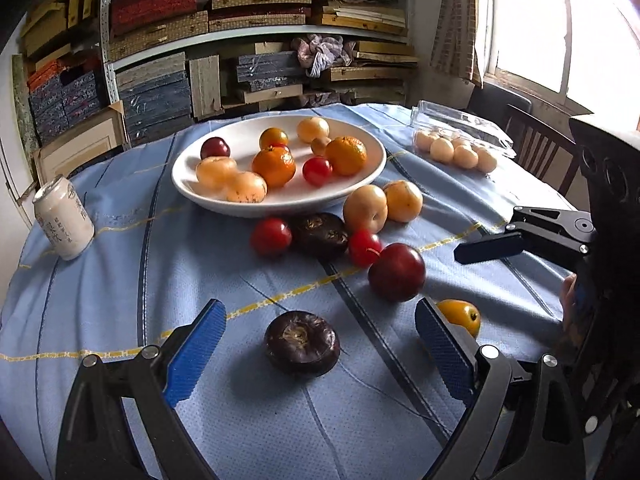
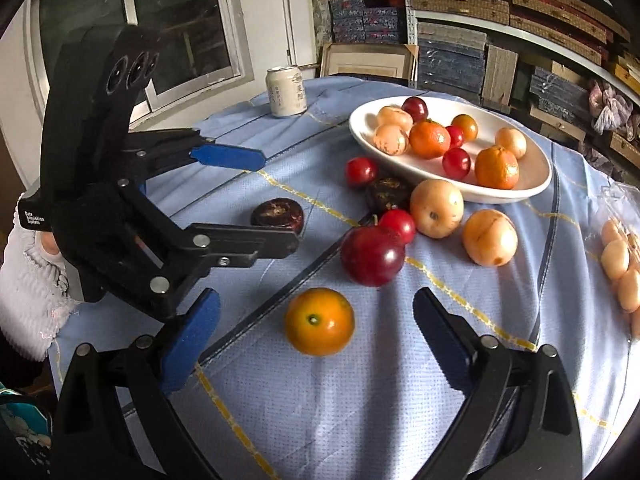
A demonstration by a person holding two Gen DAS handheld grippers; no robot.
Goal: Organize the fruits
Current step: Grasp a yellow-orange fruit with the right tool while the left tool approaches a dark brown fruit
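Note:
My left gripper (image 1: 320,308) is open low over the blue tablecloth, and a dark purple-brown fruit (image 1: 302,344) lies between its blue pads, untouched. My right gripper (image 2: 318,300) is open too, its fingers either side of a small orange fruit (image 2: 319,321) on the cloth. The right wrist view shows the left gripper (image 2: 280,200) around the dark fruit (image 2: 277,213). A white bowl (image 1: 280,208) (image 2: 500,196) holds several oranges, plums and yellow fruits. Loose in front of it are a big red plum (image 1: 397,272) (image 2: 372,254), two pale pears (image 1: 365,208), small red fruits (image 1: 271,236) and another dark fruit (image 1: 320,234).
A white drink can (image 1: 64,222) (image 2: 286,91) stands near the table's left edge. A clear plastic box of pale round fruits (image 1: 456,152) (image 2: 620,256) lies at the right. A wooden chair (image 1: 536,148) and stacked shelves stand behind the table. A white sleeve (image 2: 28,292) holds the left gripper.

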